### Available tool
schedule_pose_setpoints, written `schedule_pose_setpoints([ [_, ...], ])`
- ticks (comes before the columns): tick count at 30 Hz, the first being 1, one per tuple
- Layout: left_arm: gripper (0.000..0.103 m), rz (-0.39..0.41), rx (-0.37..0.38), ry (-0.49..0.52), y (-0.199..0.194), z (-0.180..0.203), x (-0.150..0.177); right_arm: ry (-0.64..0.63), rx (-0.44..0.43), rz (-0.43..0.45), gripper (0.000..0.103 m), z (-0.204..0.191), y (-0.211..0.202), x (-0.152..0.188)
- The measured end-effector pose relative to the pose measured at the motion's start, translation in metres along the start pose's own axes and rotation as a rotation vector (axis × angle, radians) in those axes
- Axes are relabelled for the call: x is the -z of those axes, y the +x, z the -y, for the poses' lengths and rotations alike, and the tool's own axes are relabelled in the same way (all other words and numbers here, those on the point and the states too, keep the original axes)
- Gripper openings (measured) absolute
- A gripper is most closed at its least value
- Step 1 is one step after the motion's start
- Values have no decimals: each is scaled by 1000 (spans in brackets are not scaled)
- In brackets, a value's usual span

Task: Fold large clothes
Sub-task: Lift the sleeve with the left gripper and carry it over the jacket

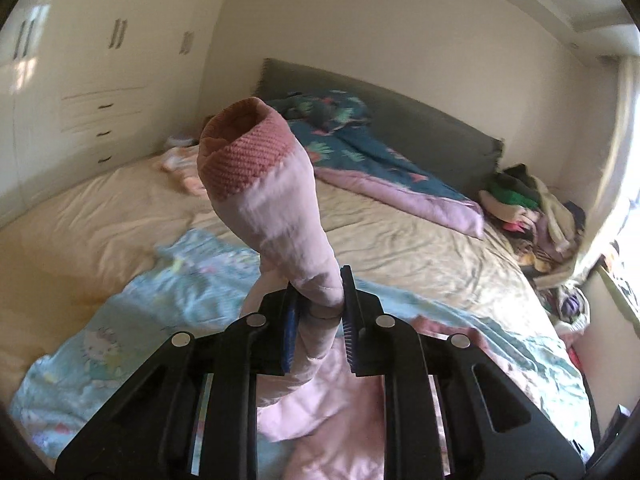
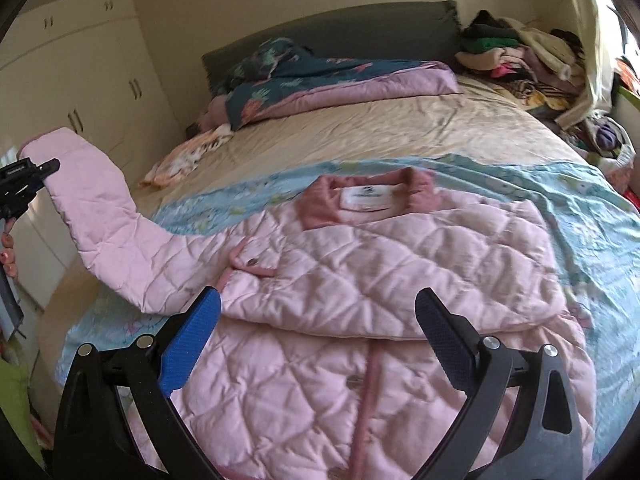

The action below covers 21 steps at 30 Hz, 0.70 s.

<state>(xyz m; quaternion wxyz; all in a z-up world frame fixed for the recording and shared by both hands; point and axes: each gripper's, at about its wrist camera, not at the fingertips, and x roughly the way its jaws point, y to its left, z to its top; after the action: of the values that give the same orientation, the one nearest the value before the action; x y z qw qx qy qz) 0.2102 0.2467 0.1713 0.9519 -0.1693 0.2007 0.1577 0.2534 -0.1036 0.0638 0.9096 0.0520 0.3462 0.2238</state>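
Observation:
A pink quilted jacket (image 2: 360, 280) lies on a light blue printed blanket (image 2: 580, 216) on the bed, collar toward the headboard, its right side folded over the front. My left gripper (image 1: 318, 300) is shut on the jacket's left sleeve (image 1: 280, 216) and holds it up, the ribbed darker pink cuff (image 1: 244, 152) standing above the fingers. In the right wrist view the left gripper (image 2: 44, 170) shows at far left holding the raised sleeve (image 2: 104, 216). My right gripper (image 2: 316, 320) is open and empty, hovering above the jacket's front.
A beige sheet (image 2: 400, 120) covers the bed. A blue and purple floral duvet (image 2: 320, 80) lies by the grey headboard (image 2: 340, 28). A clothes pile (image 2: 520, 56) sits at the far right. A small folded garment (image 2: 180, 160) lies left. Cream wardrobes (image 1: 80, 80) stand left.

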Motion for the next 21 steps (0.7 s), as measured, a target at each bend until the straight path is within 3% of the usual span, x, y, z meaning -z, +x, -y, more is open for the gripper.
schedule_pose_setpoints([
  [21,11,-10,165,140,1,140,23,156,57,112,97,100,-59,5],
])
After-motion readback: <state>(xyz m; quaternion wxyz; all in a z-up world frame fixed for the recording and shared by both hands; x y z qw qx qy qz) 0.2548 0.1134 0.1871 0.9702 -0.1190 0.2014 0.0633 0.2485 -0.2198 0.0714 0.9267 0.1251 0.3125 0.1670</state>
